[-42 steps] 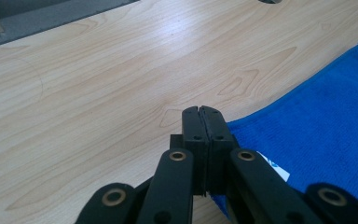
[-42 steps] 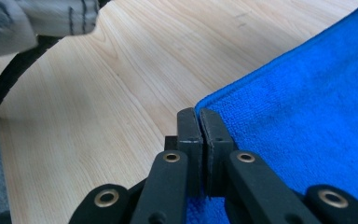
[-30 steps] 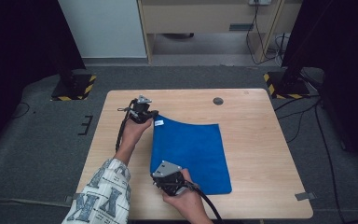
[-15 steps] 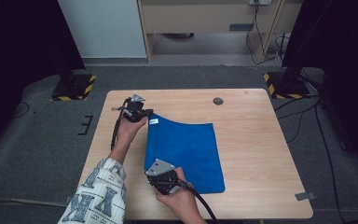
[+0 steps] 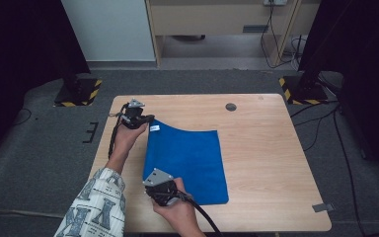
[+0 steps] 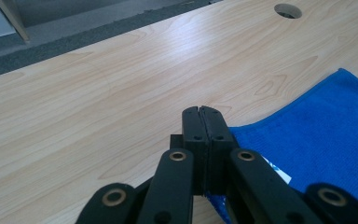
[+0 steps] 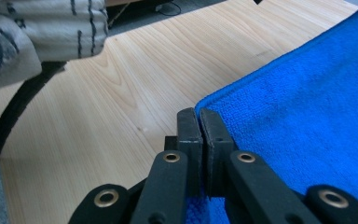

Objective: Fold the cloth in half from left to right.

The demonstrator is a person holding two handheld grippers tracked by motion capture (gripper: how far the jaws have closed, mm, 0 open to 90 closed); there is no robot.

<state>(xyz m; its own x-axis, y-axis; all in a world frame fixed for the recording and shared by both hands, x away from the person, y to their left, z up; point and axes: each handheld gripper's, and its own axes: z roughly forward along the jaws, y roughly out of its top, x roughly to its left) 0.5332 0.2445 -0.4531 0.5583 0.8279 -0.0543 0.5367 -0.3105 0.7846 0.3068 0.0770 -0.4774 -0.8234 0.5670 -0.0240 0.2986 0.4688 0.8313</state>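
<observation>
Blue cloth (image 5: pixel 187 160) lies flat on the left half of the wooden table (image 5: pixel 266 148). Left gripper (image 5: pixel 145 119) is clamped on its far-left corner, right gripper (image 5: pixel 154 190) on its near-left corner. Looks like the fold or drag step; next, lift both corners evenly and keep the edge taut.

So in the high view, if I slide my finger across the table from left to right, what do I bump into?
left gripper → white tag → blue cloth → round hole in the table → grey tape strip
</observation>
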